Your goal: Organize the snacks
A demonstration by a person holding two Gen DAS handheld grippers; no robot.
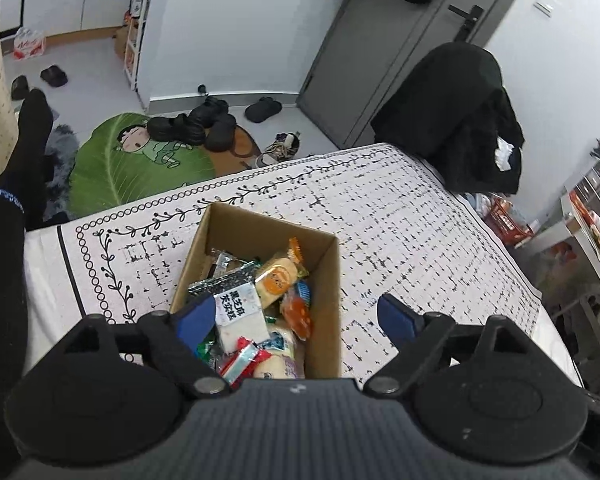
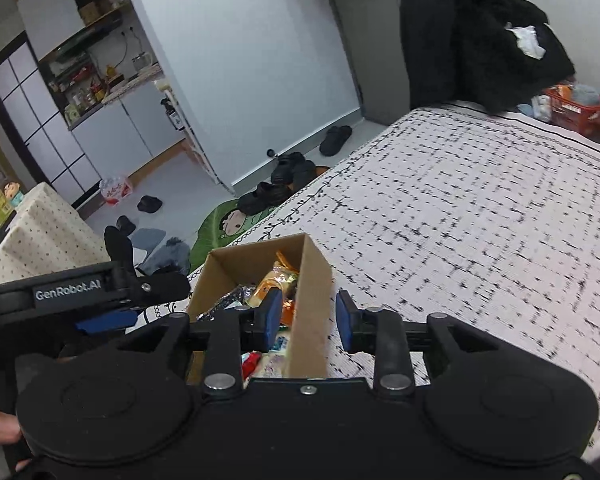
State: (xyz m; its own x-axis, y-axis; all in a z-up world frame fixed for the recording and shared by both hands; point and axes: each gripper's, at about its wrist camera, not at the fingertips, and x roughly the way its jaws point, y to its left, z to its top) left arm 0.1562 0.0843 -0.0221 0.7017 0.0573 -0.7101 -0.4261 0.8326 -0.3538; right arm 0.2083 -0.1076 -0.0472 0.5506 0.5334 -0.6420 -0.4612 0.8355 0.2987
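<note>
A: Where is the cardboard box (image 1: 320, 280) seen?

B: In the left wrist view it is set at lower centre of the frame, on a white surface (image 1: 420, 220) covered by a cloth printed with black marks and a vine border. In the right wrist view the same box sits at lower centre, its right wall standing between the two blue pads.

A: What is held inside it?

B: Wrapped snacks are piled in it: a white packet with black characters (image 1: 238, 314), an orange round-labelled packet (image 1: 277, 280), a red and white wrapper (image 1: 244, 362) and a silver foil one (image 1: 216, 282).

A: How is the left claw (image 1: 296, 316) found?

B: It is spread wide and released. Its left pad is placed over the snacks inside the box, its right pad outside the box wall above the cloth. Nothing is gripped.

A: And the right claw (image 2: 308, 316)?

B: A narrower gap is shown. The box's right wall is straddled by the pads, but no pressing on the cardboard is seen, so it is taken as released.

A: What else is visible?

B: Black shoes (image 1: 196, 124) are left on a green leaf-shaped mat (image 1: 112, 168) at centre left, and a dark garment (image 1: 460, 120) is draped at upper right.
</note>
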